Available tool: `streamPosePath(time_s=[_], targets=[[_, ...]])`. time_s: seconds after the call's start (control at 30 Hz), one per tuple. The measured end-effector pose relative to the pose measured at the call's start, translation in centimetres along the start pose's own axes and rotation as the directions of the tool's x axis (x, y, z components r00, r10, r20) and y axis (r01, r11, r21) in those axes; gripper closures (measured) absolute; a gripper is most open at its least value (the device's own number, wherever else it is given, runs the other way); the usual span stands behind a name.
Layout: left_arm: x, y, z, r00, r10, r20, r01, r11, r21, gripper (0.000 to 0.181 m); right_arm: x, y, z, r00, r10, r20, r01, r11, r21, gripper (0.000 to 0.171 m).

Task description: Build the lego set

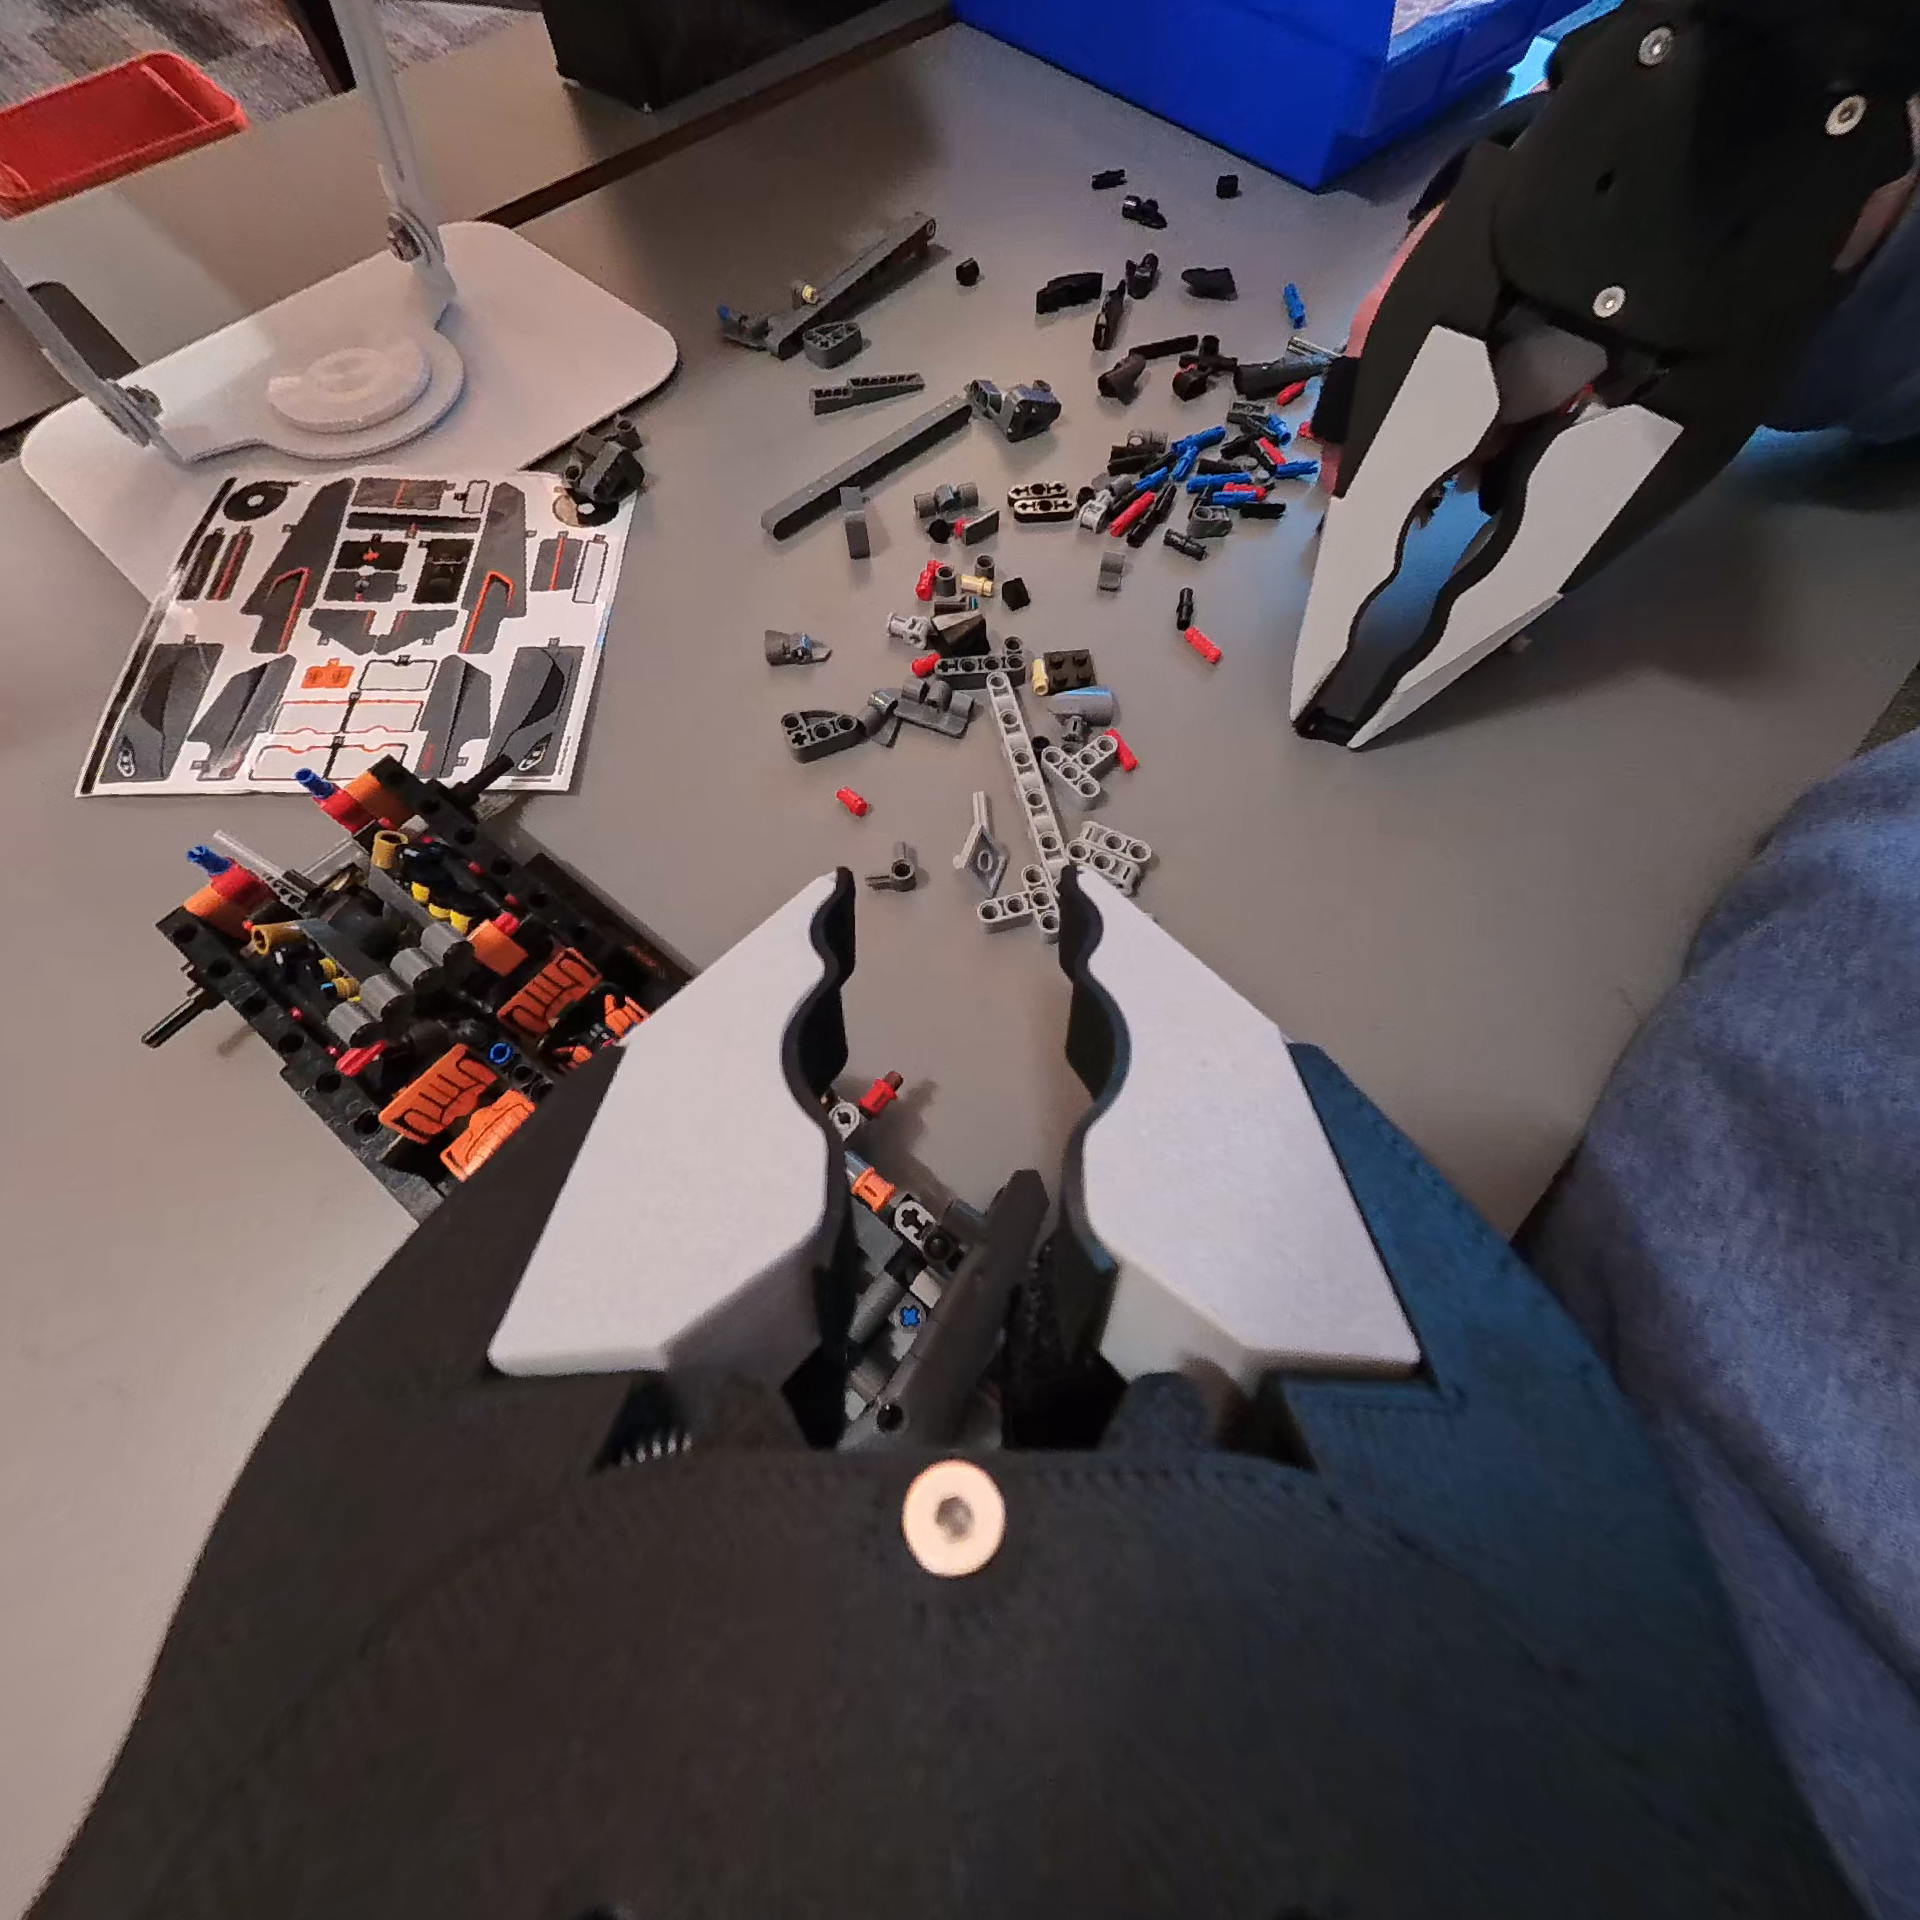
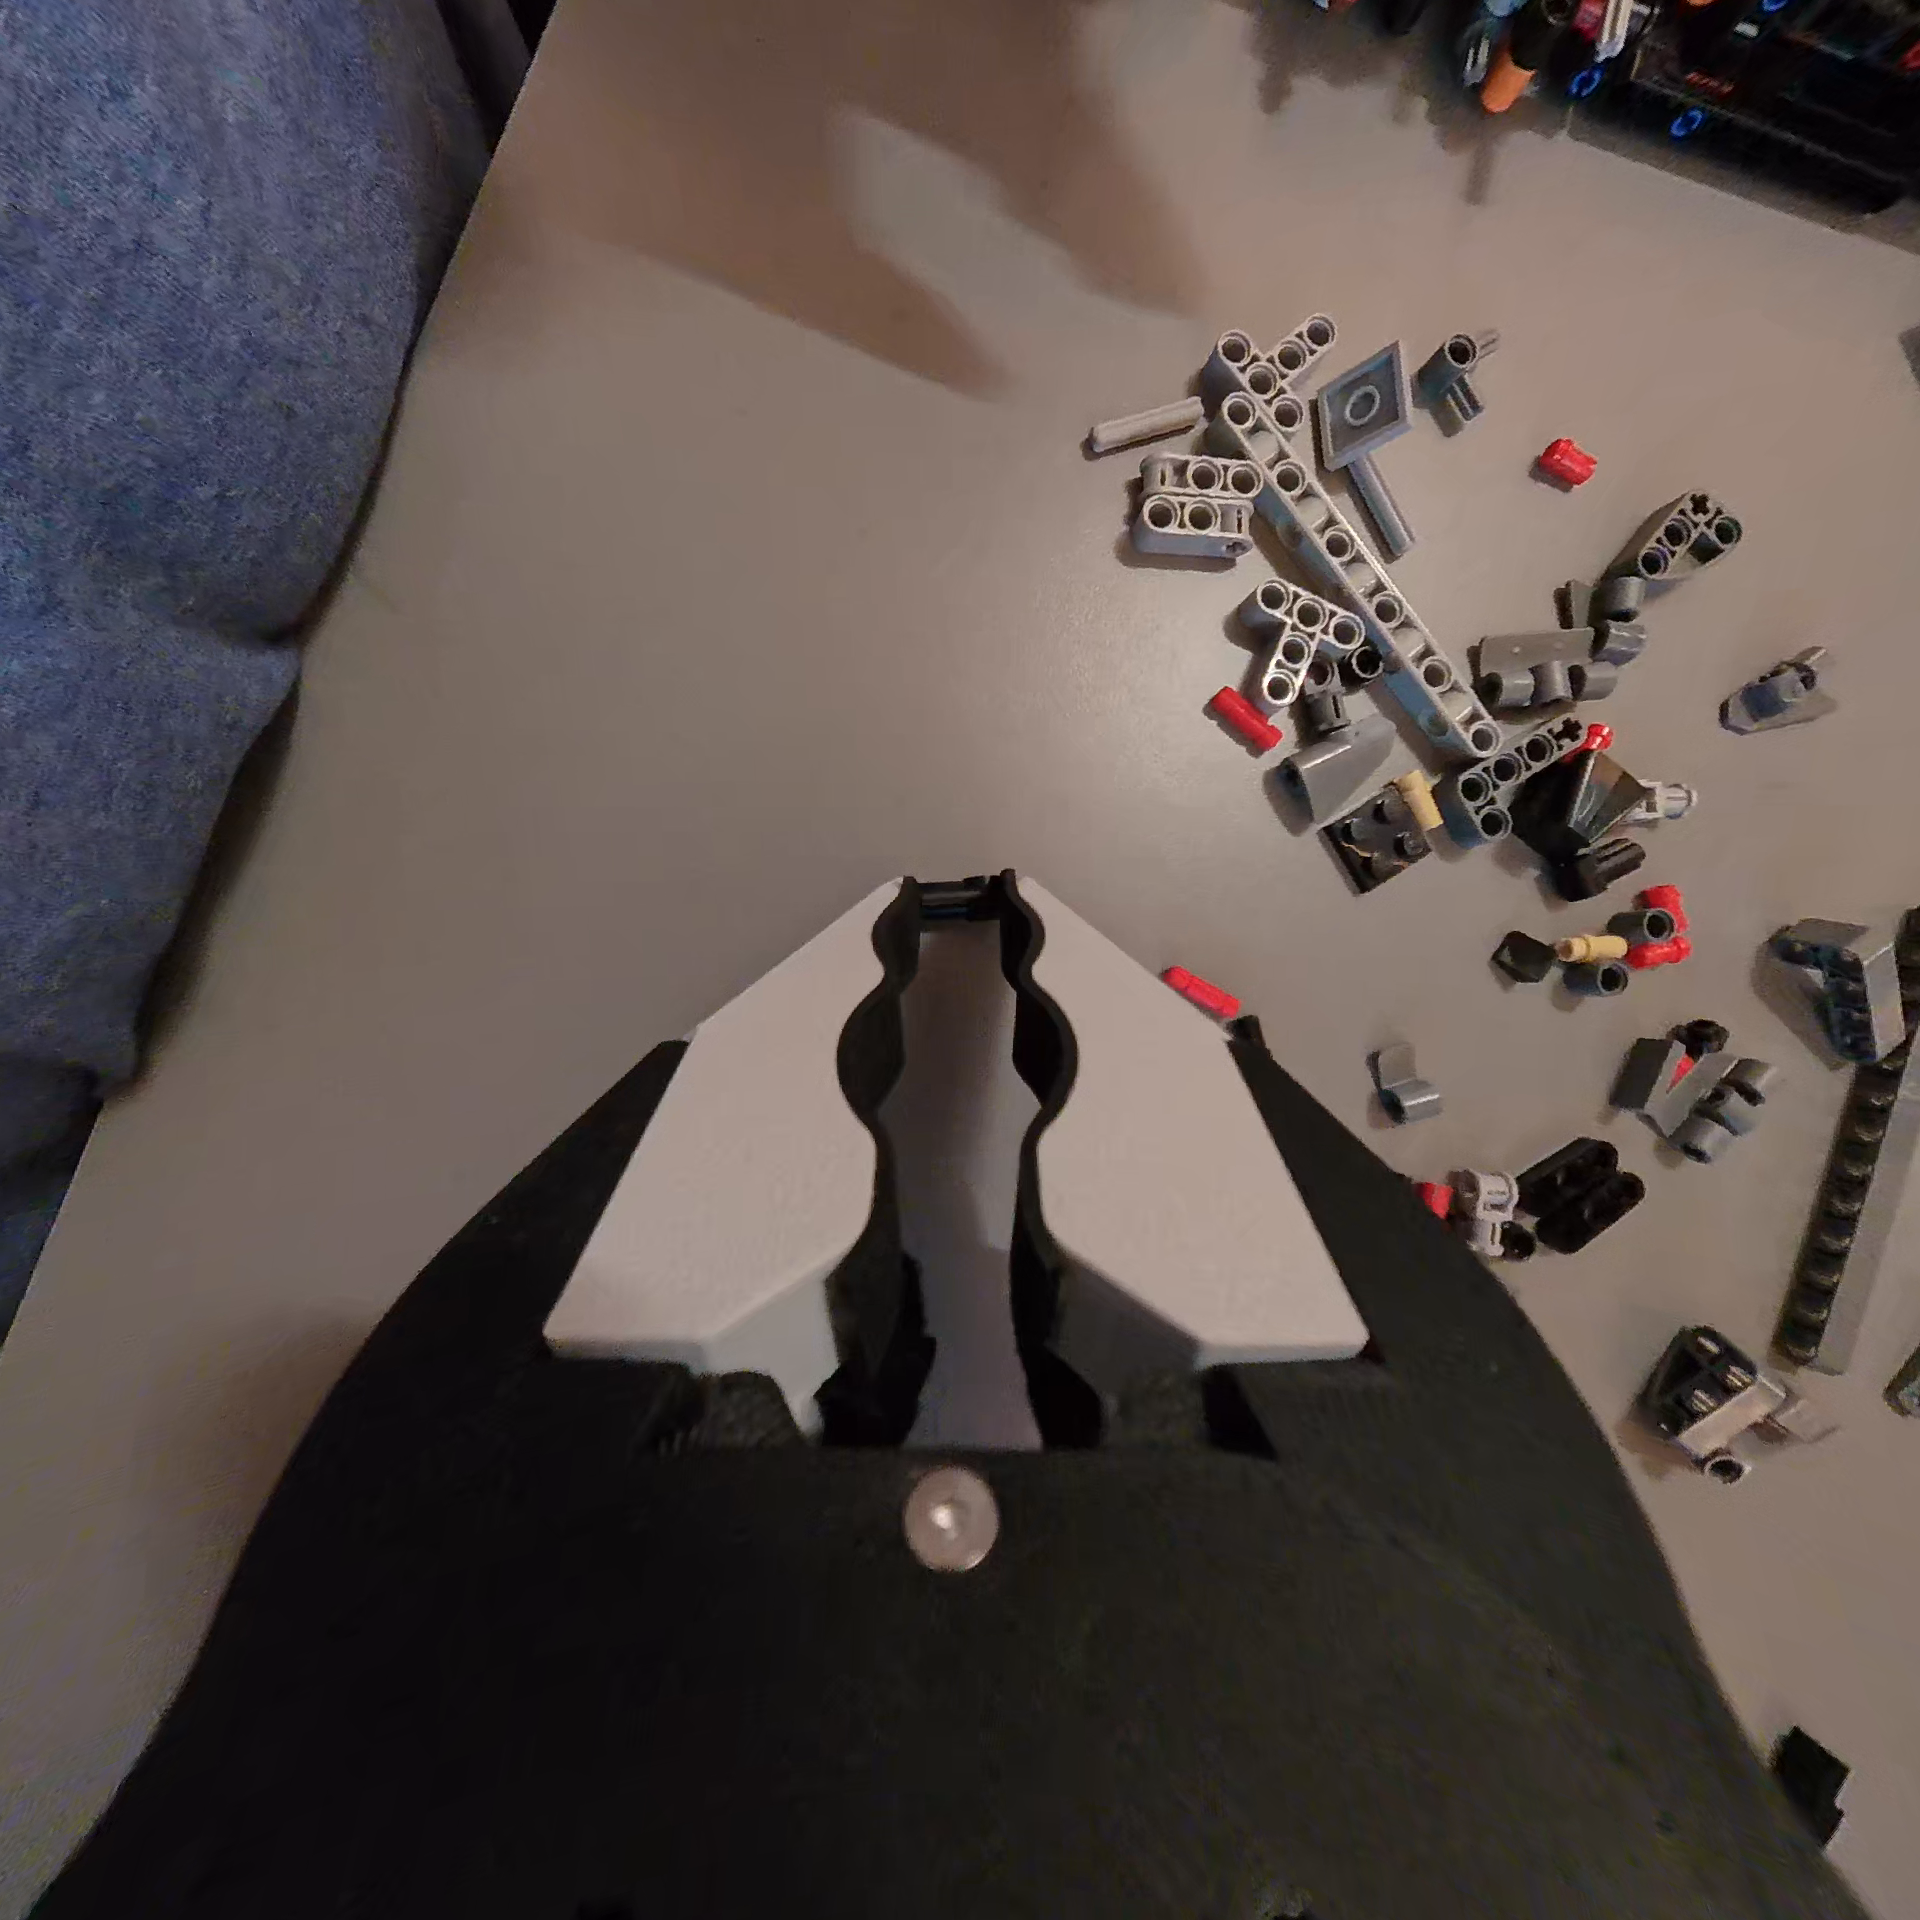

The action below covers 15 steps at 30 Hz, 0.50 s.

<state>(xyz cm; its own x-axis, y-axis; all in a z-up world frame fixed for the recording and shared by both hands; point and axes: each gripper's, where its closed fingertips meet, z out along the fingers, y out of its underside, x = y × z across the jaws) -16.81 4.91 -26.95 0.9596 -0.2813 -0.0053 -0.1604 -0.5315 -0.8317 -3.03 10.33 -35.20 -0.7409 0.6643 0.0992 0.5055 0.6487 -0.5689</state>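
Note:
My left gripper (image 1: 956,894) has its tips apart. Deep between its jaws sits a dark grey lego sub-assembly (image 1: 935,1278) with orange and red bits, filling the gap. My right gripper (image 2: 958,896) is shut on a small black pin (image 2: 951,896), low over bare table; it also shows in the left wrist view (image 1: 1325,727). Loose lego pieces (image 1: 1039,582) lie scattered mid-table, right of the right gripper (image 2: 1455,675). A part-built black and orange model (image 1: 416,987) lies left of my left gripper and at the top right of the right wrist view (image 2: 1714,83).
A sticker sheet (image 1: 353,634) lies behind the model, with a white stand base (image 1: 416,353) beyond it. A blue bin (image 1: 1247,73) and a red bin (image 1: 104,125) stand at the back. A person's blue-clothed limb (image 1: 1766,1247) is at the table's near edge (image 2: 156,416). There is about 20 centimeters between the tips of the two grippers.

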Motion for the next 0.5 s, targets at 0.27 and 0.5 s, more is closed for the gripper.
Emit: streamPosePath(time_s=[0.27,0.5], targets=[[0.60,-0.05,0.31,1.000,0.005,-0.016,-0.005,1.000,-0.001,0.144,0.38,-0.57,0.00,1.000,-0.005,-0.017,0.006,1.000,0.014,0.159],[0.47,0.06,0.30,1.000,-0.002,-0.017,0.002,1.000,-0.003,0.144,0.00,-0.83,0.58,1.000,-0.012,0.002,0.012,1.000,0.016,0.158]])
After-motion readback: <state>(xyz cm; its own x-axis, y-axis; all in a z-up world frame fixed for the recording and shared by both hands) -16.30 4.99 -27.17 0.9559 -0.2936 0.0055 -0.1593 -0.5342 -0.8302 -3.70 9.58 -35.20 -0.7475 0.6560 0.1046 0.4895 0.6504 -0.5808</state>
